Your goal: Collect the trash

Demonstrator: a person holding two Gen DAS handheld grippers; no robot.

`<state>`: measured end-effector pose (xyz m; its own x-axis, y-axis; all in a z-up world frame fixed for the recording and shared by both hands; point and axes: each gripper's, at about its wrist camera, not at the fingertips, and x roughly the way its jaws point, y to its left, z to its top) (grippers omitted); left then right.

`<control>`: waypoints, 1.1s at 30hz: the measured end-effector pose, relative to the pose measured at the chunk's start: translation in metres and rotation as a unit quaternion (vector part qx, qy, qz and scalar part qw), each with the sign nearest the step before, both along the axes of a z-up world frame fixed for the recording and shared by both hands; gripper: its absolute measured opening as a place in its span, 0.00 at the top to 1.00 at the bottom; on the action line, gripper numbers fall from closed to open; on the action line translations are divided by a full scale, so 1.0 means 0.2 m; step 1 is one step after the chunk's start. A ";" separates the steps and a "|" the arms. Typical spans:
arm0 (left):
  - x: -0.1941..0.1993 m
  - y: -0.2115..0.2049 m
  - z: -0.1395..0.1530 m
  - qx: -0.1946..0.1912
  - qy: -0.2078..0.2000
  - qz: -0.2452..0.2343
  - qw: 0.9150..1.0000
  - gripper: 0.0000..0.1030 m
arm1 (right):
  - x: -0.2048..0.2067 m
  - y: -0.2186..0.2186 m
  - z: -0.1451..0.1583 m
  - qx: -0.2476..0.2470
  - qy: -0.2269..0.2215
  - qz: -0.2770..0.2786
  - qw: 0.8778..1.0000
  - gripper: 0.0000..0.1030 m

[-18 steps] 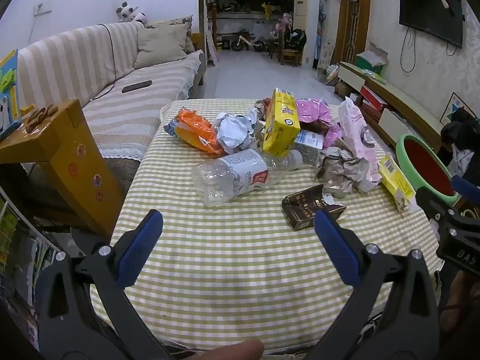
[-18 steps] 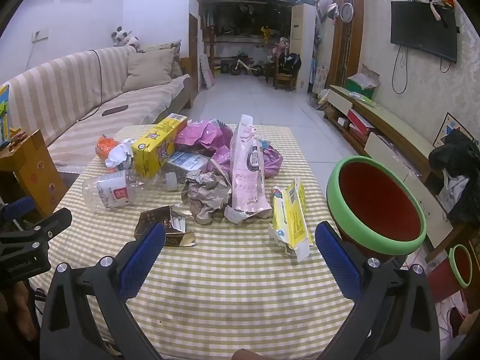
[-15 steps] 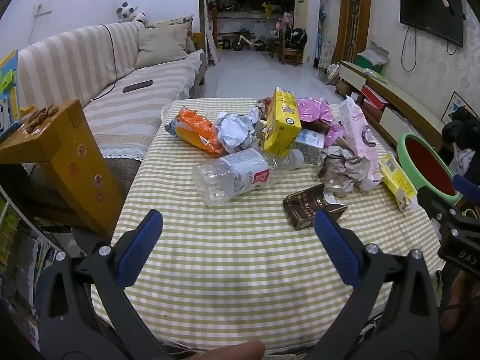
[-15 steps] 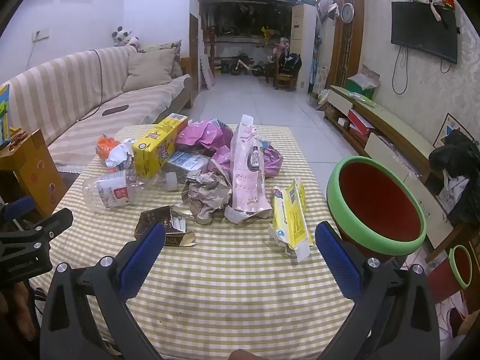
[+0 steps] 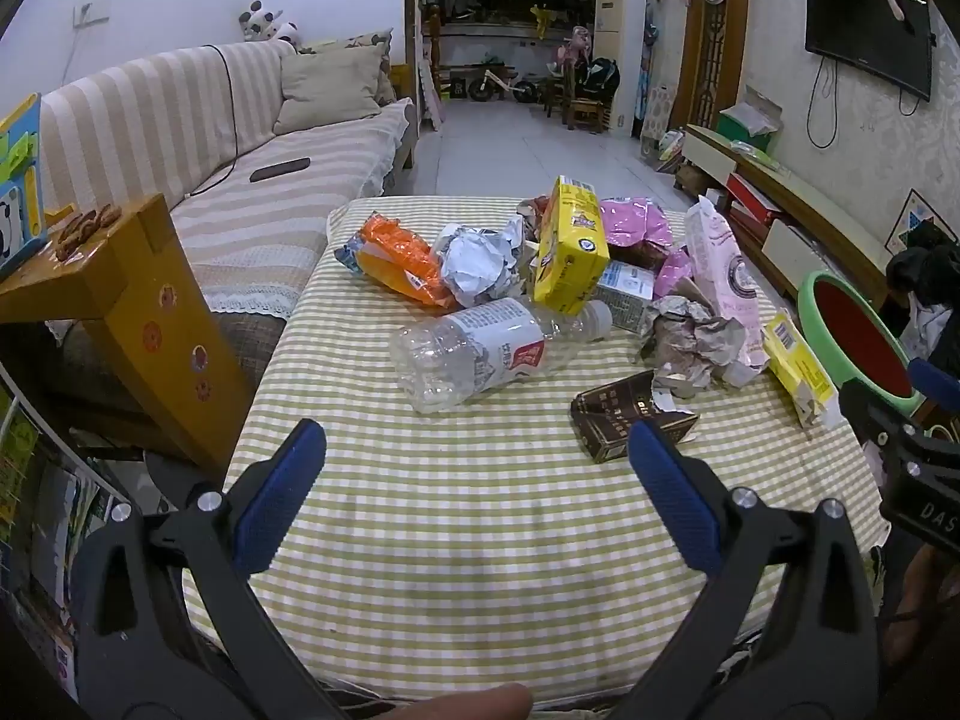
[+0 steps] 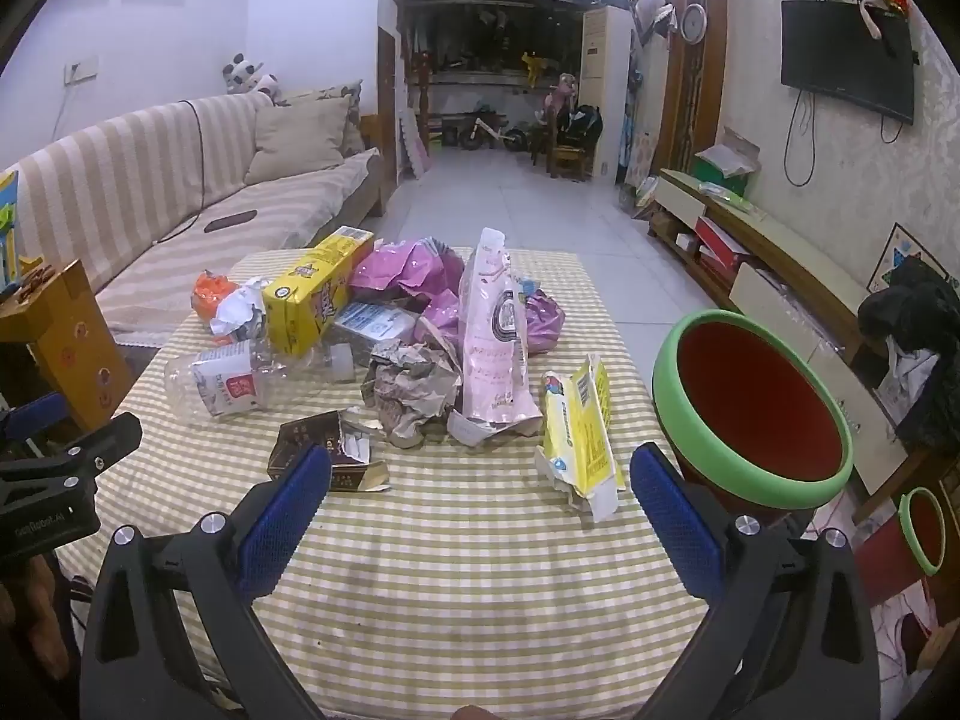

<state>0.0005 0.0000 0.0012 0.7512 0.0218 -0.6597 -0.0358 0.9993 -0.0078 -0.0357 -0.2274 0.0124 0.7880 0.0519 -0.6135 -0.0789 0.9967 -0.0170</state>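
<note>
1. Trash is lying in a heap on the far half of the checked table (image 5: 480, 540), while the near half is lying bare under both claws.
2. The left gripper (image 5: 477, 462) is hanging above the near edge with its blue pads (image 5: 279, 495) spread wide, gripping nothing.
3. The right gripper (image 6: 480, 483) is hovering likewise, pads (image 6: 672, 507) wide apart and gripping nothing.
4. A clear plastic bottle (image 5: 480, 351) is lying on its side at the front of the heap, its cap end touching a yellow box (image 5: 570, 246) that is leaning tilted over it.
5. An orange wrapper (image 5: 399, 261) and a crumpled white paper (image 5: 477, 264) are sitting just beside each other behind the bottle.
6. A dark brown carton (image 5: 630, 417) is lying flat, nearest the left gripper's right pad, touching a grey paper wad (image 6: 411, 390).
7. A tall pale pink bag (image 6: 495, 330) is standing upright behind the wad, with bright pink wrappers (image 6: 408, 267) bunching behind it.
8. A torn yellow packet (image 6: 579, 426) is lying near the table's right edge.
9. A green-rimmed red bin (image 6: 753, 411) is sitting tilted just beside that edge, off the table.
</note>
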 end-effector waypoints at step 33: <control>0.00 0.01 0.00 -0.003 0.000 0.002 1.000 0.04 | 0.00 -0.01 -0.02 -0.004 0.004 0.003 1.000 0.07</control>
<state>0.0000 0.0019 0.0011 0.7510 0.0207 -0.6600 -0.0391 0.9991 -0.0131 -0.0349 -0.2291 0.0086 0.7830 0.0514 -0.6199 -0.0846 0.9961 -0.0243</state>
